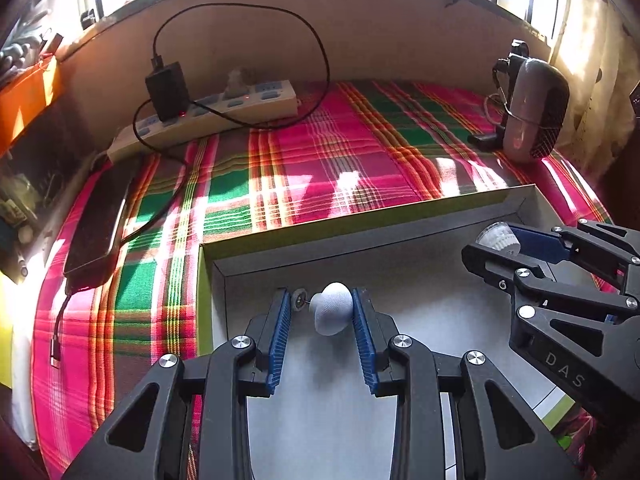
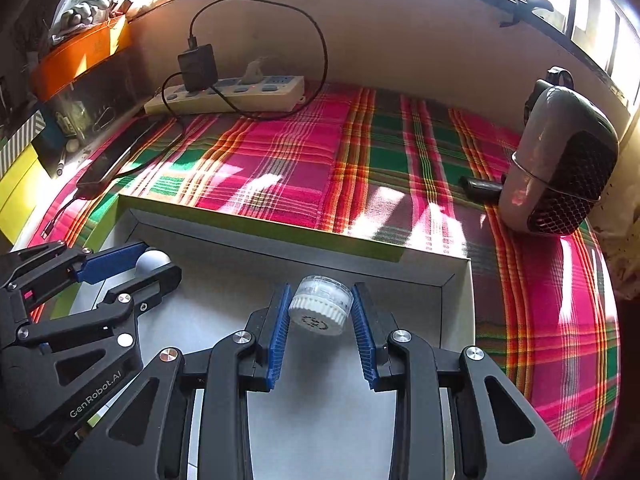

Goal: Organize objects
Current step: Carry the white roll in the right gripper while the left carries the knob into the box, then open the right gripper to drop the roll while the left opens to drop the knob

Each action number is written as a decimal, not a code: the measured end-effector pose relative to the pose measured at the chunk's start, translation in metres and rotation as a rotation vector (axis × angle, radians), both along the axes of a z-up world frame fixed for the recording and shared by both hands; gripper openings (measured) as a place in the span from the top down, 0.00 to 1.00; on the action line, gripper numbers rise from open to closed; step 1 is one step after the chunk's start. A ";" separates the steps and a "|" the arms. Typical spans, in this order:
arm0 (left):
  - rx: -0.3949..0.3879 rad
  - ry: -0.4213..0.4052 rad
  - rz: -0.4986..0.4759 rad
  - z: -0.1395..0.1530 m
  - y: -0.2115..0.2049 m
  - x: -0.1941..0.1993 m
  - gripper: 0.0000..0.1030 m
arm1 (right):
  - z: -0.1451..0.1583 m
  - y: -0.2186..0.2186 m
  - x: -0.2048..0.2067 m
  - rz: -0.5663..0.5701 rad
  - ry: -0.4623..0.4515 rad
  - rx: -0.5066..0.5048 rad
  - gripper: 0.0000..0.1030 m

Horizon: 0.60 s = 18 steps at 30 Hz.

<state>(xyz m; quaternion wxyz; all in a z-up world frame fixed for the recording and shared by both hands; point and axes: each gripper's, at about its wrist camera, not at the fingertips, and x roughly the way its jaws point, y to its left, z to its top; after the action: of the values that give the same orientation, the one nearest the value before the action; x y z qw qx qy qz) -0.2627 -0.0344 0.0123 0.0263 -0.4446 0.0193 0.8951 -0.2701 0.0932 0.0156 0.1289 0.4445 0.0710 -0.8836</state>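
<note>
1. Grey card lines the inside of the shallow box, which has a green outer edge and sits on the plaid cloth. Both tools are over it.
2. The left gripper is clamped on a small white egg-shaped object. Its blue pads press both sides, and the object is low over the box floor near the far left corner. A small metal disc lies just beside the left pad.
3. The right gripper is clamped on a small clear jar with a white ribbed cap, held tilted above the box floor near the far wall.
4. Progress, as judged: both items are brought to the box but neither is released. Setting down and letting go remain.
5. A power strip, a phone and a small fan remain on the cloth outside the box. Whether they belong to the task cannot be told.
</note>
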 end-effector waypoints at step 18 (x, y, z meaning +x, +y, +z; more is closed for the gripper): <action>-0.003 -0.008 -0.001 -0.003 0.000 0.000 0.72 | -0.005 0.003 -0.003 -0.017 -0.033 0.011 0.66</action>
<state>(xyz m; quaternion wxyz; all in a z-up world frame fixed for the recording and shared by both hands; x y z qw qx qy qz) -0.2628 -0.0341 0.0092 0.0262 -0.4482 0.0207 0.8933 -0.2727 0.0957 0.0101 0.1203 0.4602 0.0700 -0.8768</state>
